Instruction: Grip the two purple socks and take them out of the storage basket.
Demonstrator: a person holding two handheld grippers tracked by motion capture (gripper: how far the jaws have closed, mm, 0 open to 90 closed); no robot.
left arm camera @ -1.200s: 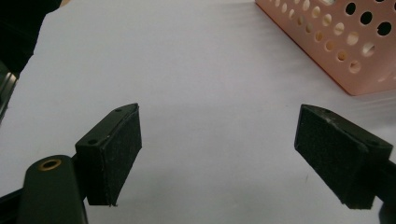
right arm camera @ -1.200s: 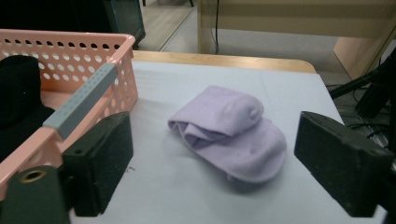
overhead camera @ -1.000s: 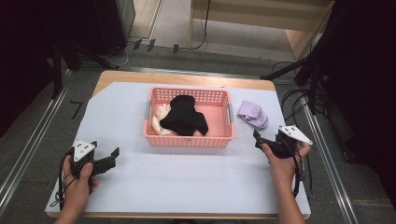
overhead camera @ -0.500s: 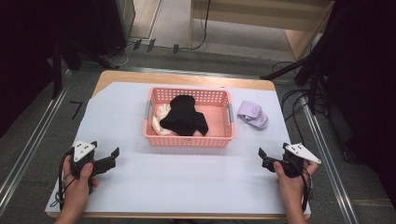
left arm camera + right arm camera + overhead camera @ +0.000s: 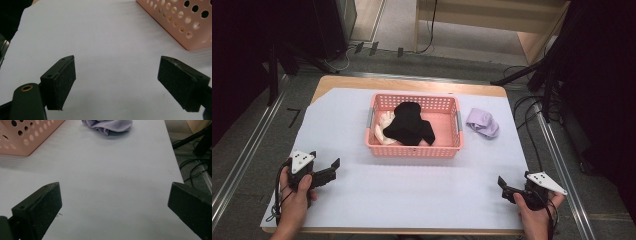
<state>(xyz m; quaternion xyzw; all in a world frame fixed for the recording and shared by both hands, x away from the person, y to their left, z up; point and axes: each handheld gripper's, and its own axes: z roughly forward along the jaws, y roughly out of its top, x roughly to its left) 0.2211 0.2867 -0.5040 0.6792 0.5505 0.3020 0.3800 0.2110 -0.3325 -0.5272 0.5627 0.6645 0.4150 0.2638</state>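
Both tongs, left [image 5: 333,170] and right [image 5: 504,188], hover spread over the white-covered table [image 5: 422,190] beside metal floor rails [image 5: 242,165].

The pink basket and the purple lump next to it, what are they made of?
The pink basket looks like hard, matte plastic: stiff walls punched with neat rows of round holes. The purple lump looks like soft cloth, crumpled into loose folds; which fabric is unclear.

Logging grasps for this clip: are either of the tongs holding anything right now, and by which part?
Nothing is held. The left tongs and right tongs are both open over the bare white table cover, apart from the pink basket and the lilac cloth.
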